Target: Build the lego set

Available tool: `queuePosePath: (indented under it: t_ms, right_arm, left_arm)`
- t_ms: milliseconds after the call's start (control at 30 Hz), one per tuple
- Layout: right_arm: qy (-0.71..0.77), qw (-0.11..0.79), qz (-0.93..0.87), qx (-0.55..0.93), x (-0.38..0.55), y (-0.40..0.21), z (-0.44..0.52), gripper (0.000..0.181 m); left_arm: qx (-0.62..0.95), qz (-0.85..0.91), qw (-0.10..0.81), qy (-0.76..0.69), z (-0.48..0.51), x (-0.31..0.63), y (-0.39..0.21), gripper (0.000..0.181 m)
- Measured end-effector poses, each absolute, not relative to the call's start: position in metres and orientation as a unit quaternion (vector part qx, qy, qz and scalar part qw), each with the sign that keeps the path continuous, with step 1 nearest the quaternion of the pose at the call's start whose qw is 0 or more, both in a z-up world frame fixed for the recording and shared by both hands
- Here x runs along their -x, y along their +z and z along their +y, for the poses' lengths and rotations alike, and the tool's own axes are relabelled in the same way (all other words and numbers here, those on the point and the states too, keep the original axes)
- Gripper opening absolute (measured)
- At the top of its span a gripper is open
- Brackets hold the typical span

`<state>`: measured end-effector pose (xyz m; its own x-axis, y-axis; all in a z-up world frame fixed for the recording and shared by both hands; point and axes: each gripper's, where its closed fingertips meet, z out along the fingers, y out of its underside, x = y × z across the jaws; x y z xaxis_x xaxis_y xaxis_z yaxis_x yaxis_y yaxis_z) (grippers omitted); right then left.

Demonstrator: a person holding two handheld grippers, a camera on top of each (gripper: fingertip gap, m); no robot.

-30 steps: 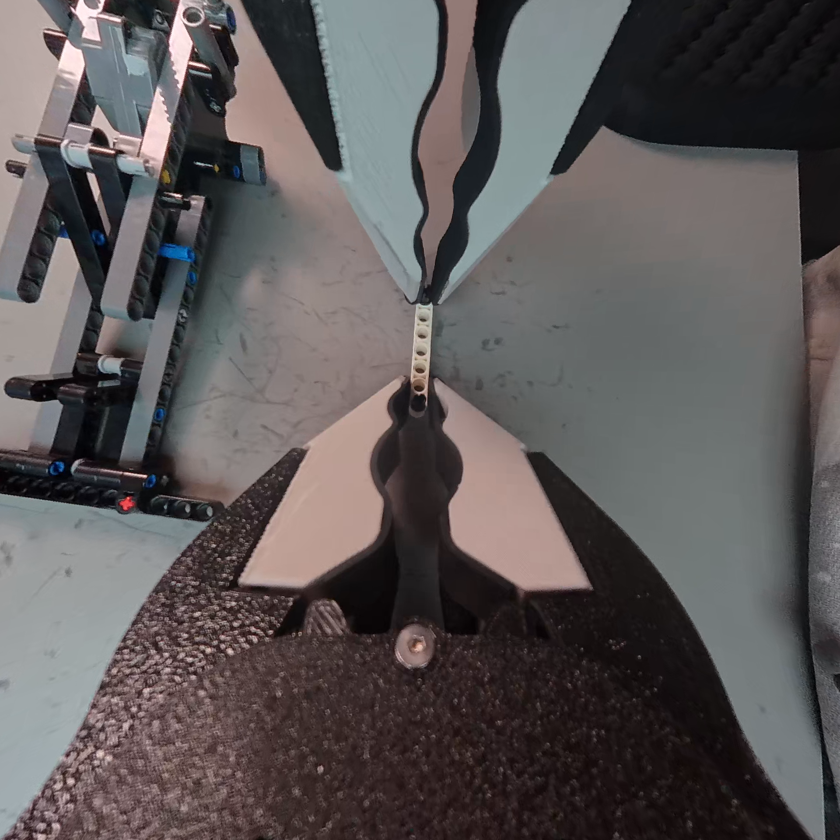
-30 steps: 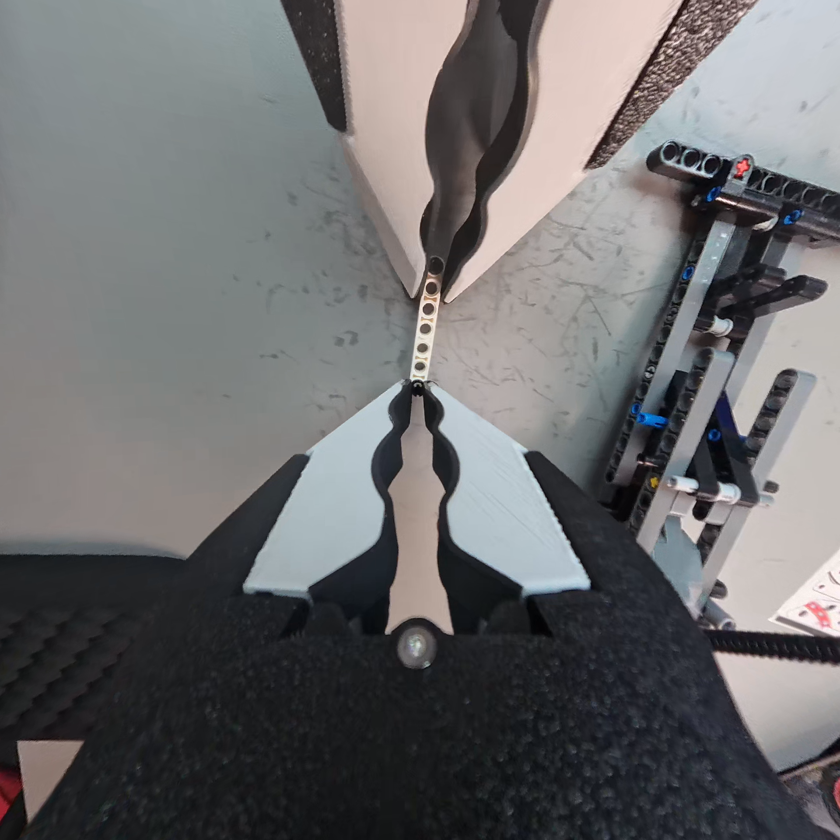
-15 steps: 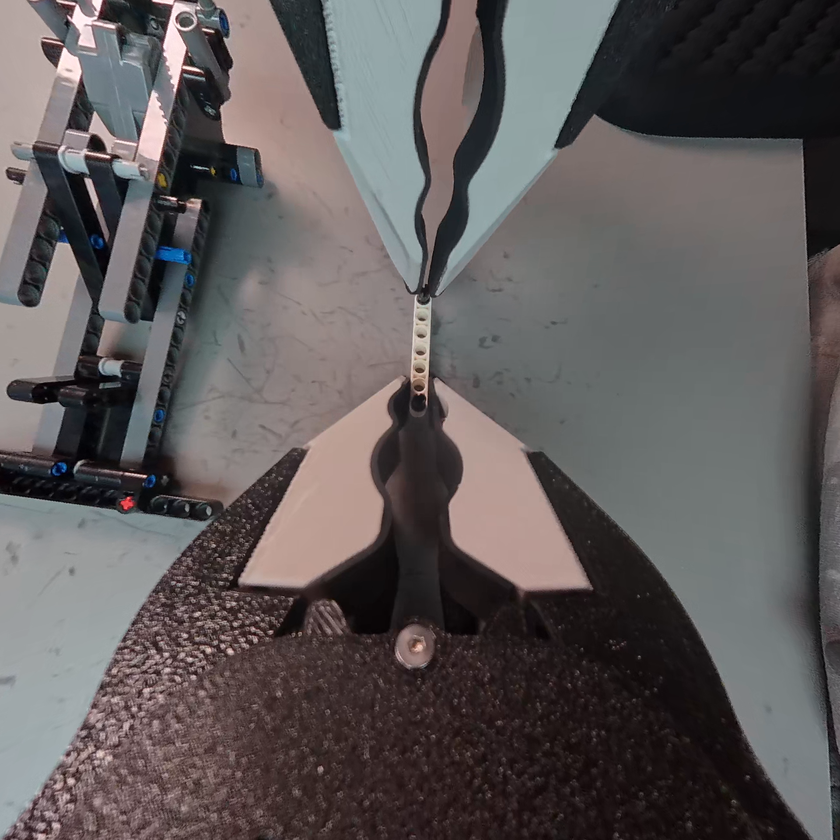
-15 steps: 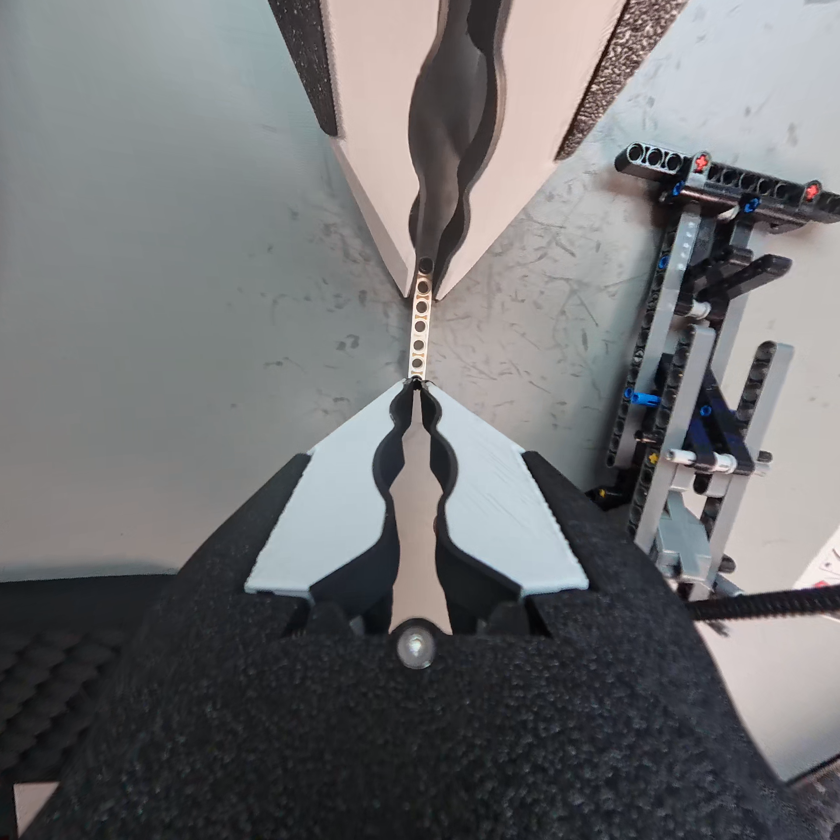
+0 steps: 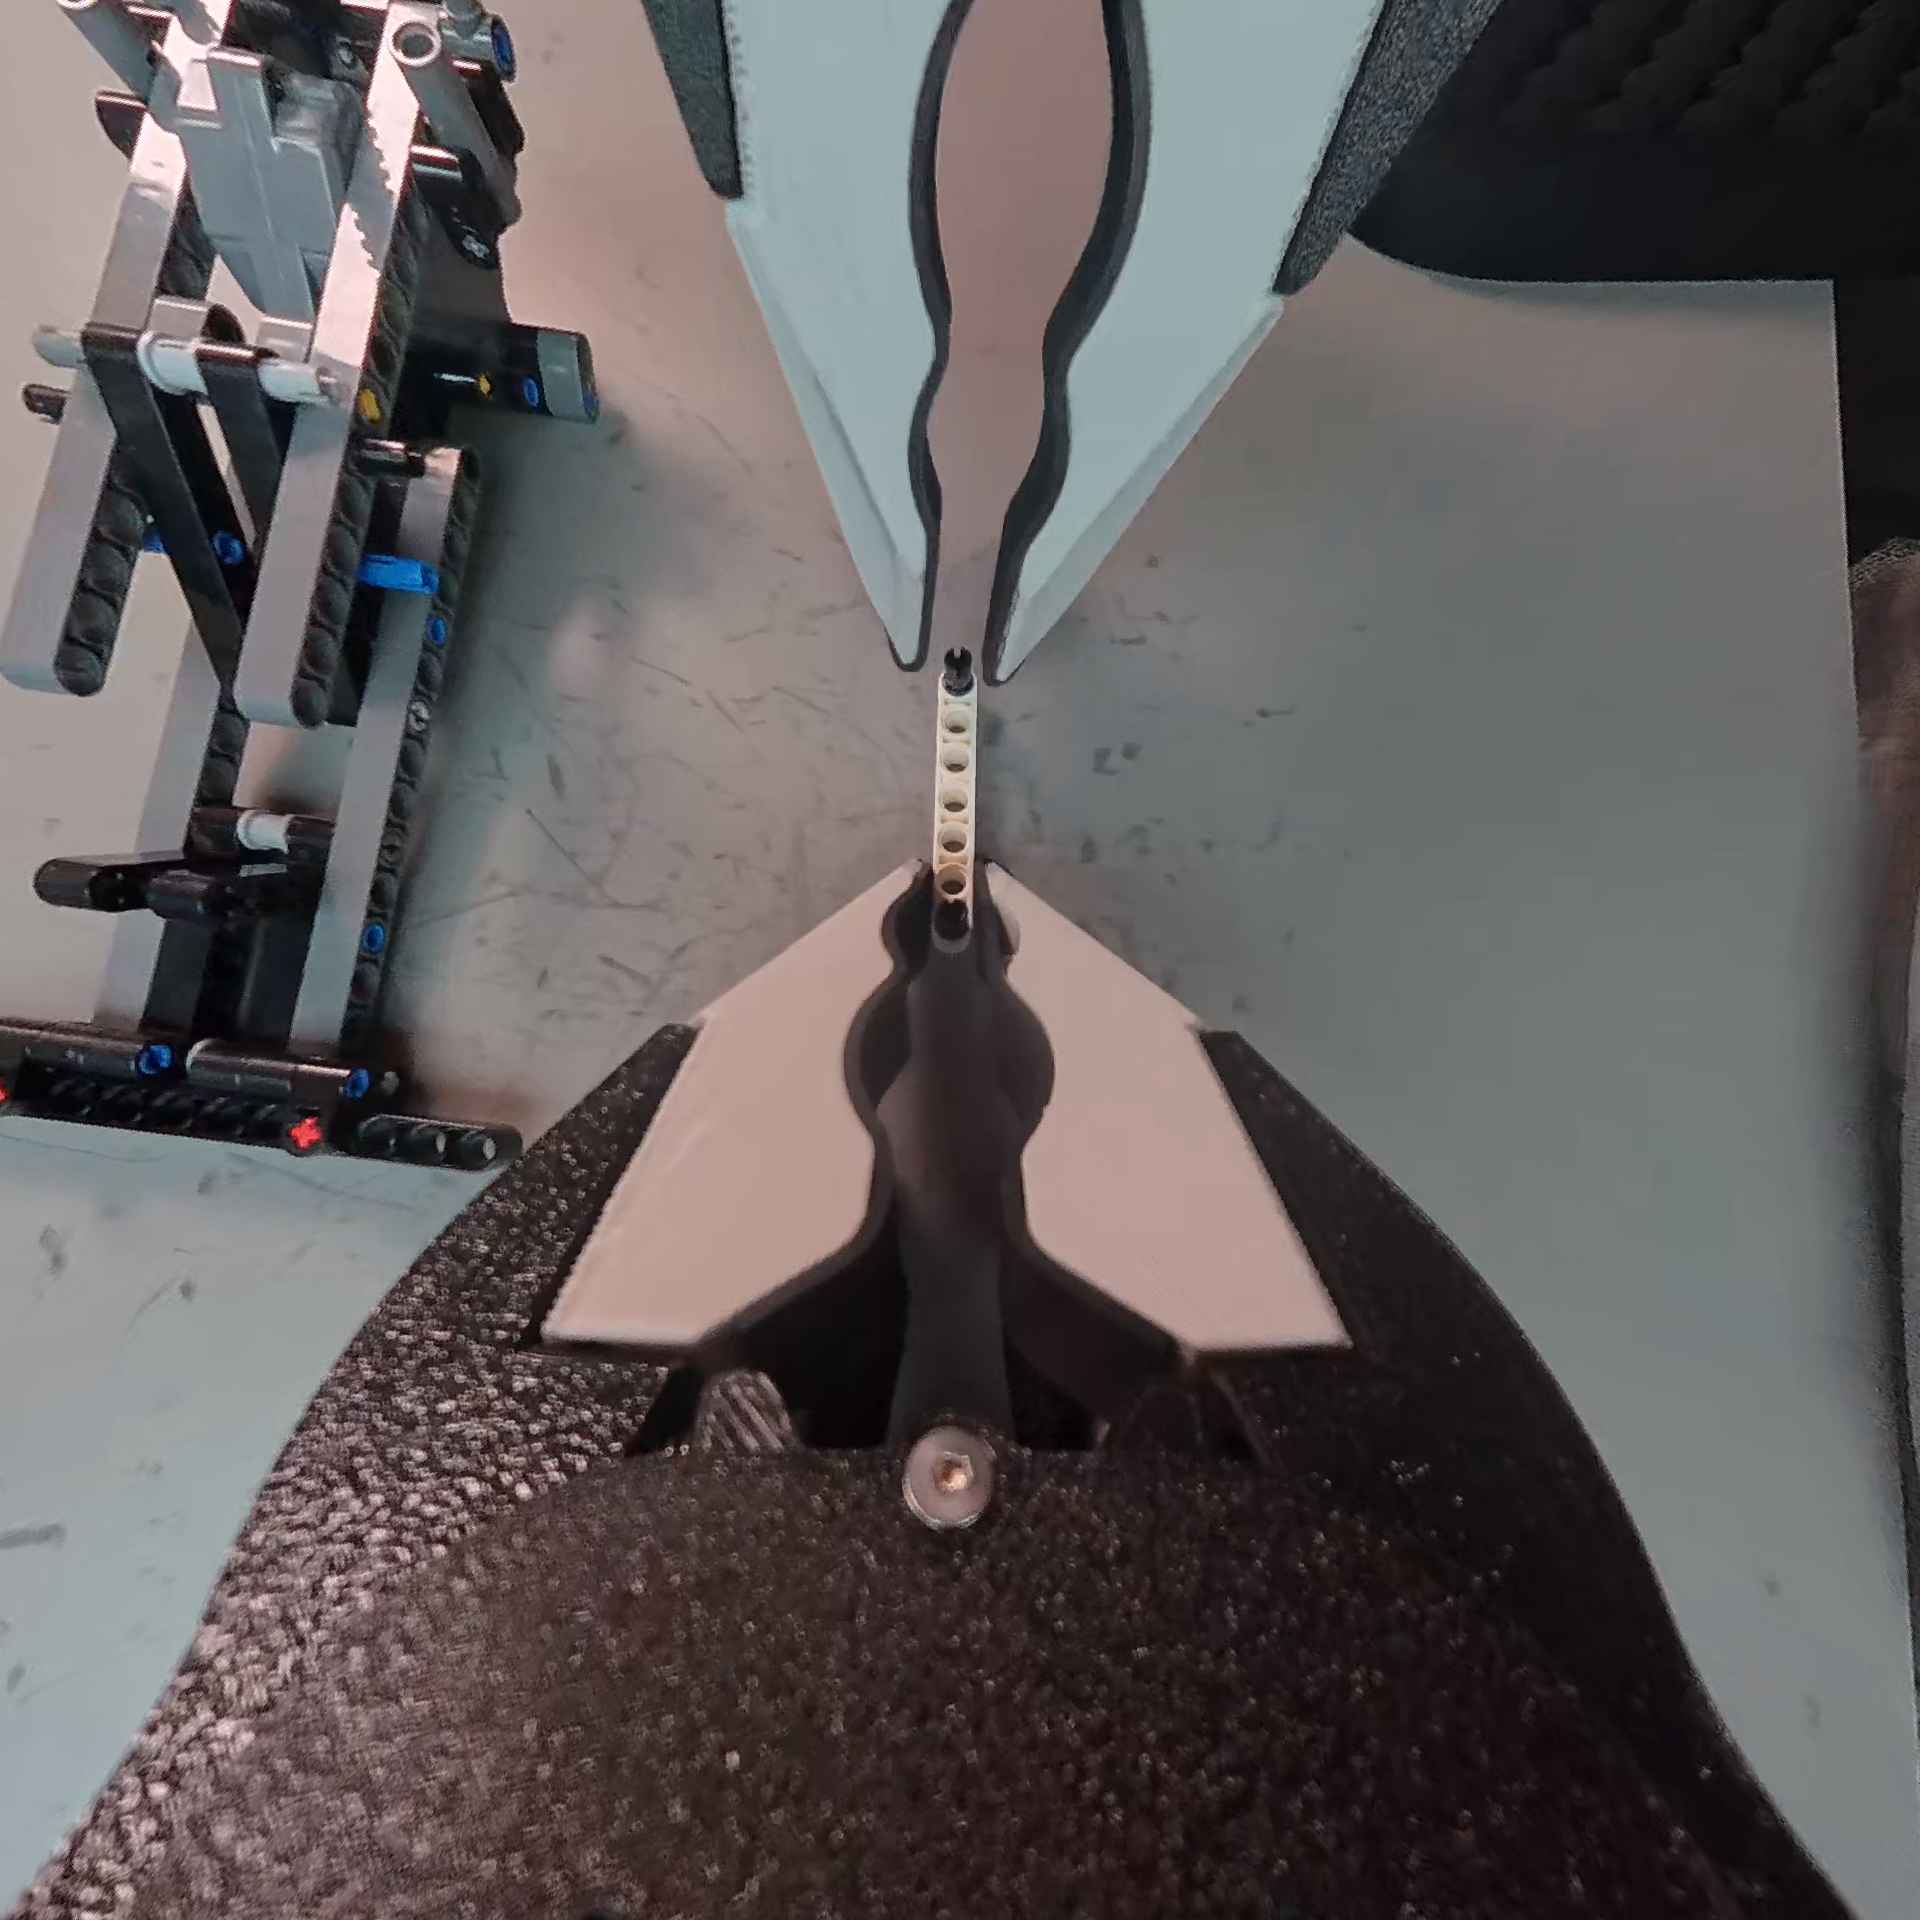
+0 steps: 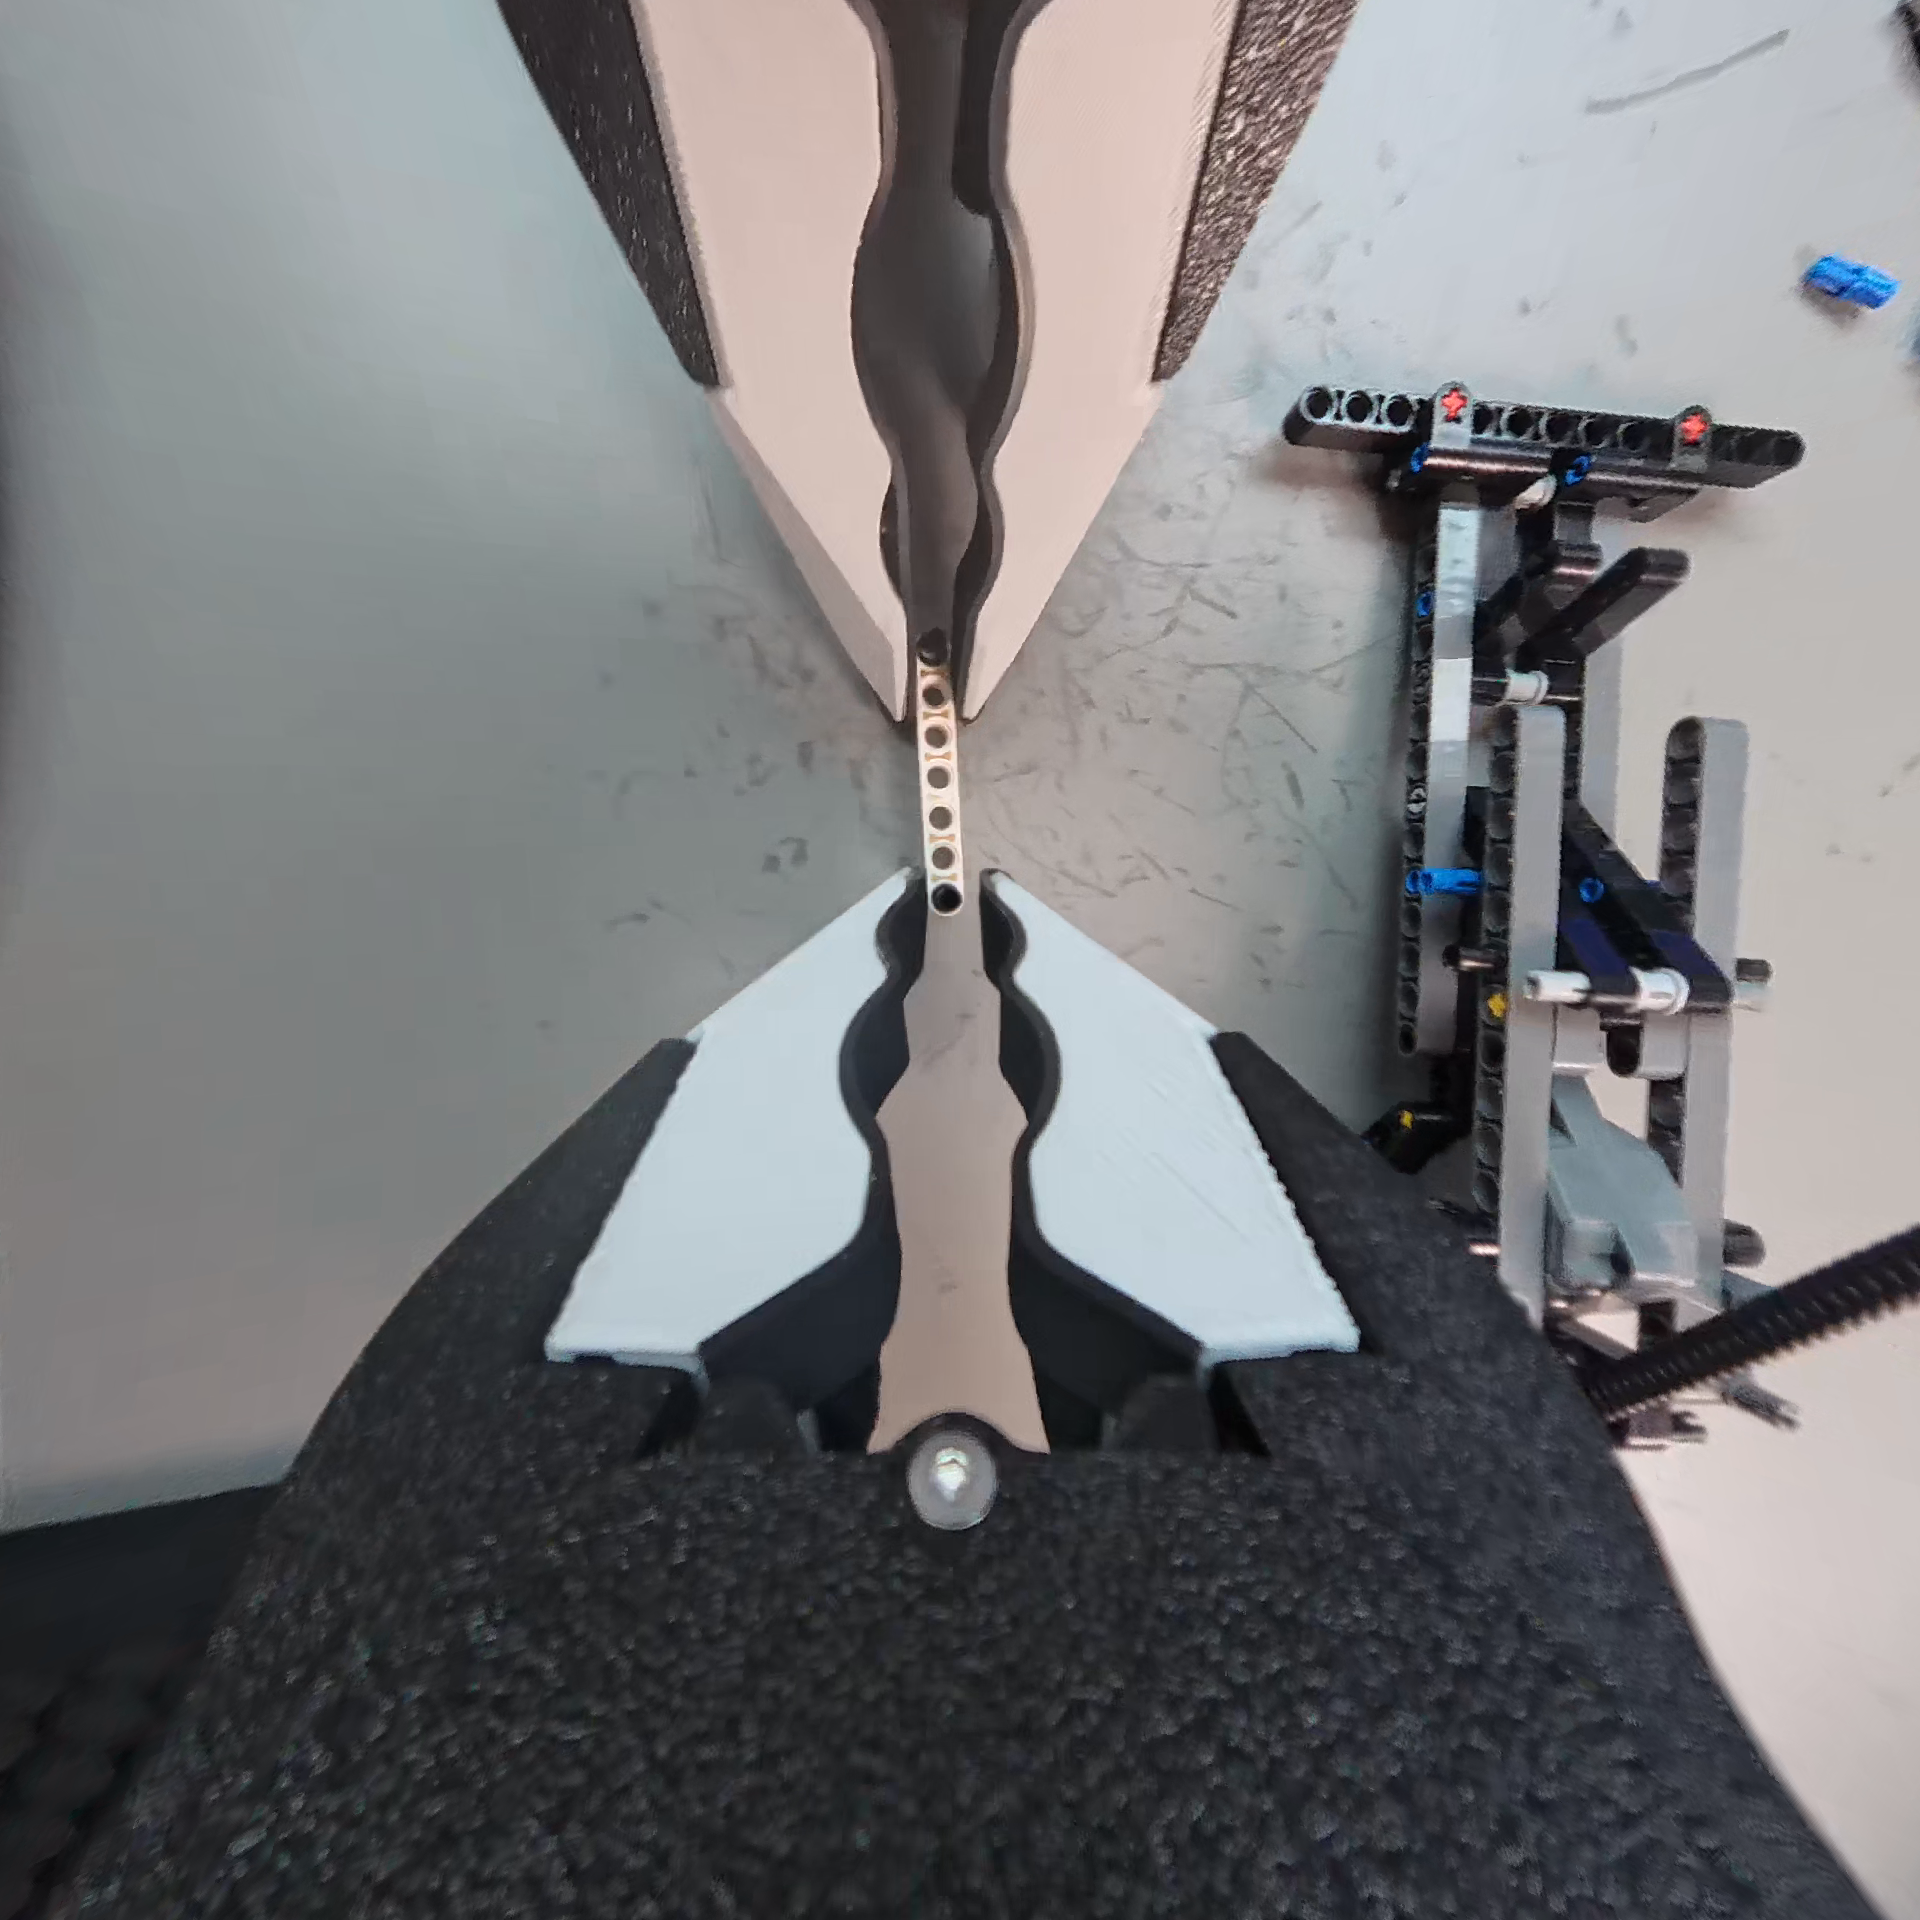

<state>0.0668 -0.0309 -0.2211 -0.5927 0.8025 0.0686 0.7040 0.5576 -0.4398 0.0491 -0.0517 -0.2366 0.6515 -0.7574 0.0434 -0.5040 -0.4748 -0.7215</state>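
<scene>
My left gripper is shut on the near end of a thin white holed beam and holds it above the grey table. A small black pin sits in the beam's far end. My right gripper faces the left one, its jaws a little apart on either side of that end of the beam, not touching it. It also shows in the left wrist view. The left gripper shows at the top of the right wrist view. The grey and black lego frame lies flat on the table beside both grippers.
The lego frame lies to the right in the right wrist view, with a black toothed strip across its near end. A loose blue pin lies farther off. A black foam mat borders the table. The tips of one gripper are about 4 cm away from the tips of the other. From either gripper's tips it is about 20 cm to the loose blue pin.
My right gripper has opened and let go of the pin end of the beam. The left gripper still holds the beam. The lego frame has shifted in the right wrist view.
</scene>
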Motion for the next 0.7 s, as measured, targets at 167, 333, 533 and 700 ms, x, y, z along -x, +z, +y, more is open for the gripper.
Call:
queuePosePath:
  t_ms: [167, 333, 533, 700]
  right_arm:
    - [0.242, 0.177, -0.836, 0.460, -0.063, -0.219, -0.031, 0.018]
    - [0.265, 0.191, -0.821, 0.467, -0.060, -0.229, -0.033, 0.016]
    - [0.270, 0.178, -0.834, 0.448, -0.060, -0.232, -0.034, 0.008]
    - [0.283, 0.187, -0.827, 0.448, -0.061, -0.232, -0.030, 0.007]
  left_arm:
    - [0.835, 0.386, 0.348, -0.183, -0.052, -0.049, -0.237, 0.009]
    - [0.832, 0.392, 0.348, -0.182, -0.052, -0.049, -0.237, 0.009]
    - [0.830, 0.396, 0.349, -0.180, -0.052, -0.049, -0.237, 0.013]
    - [0.828, 0.391, 0.358, -0.183, -0.051, -0.045, -0.234, 0.012]
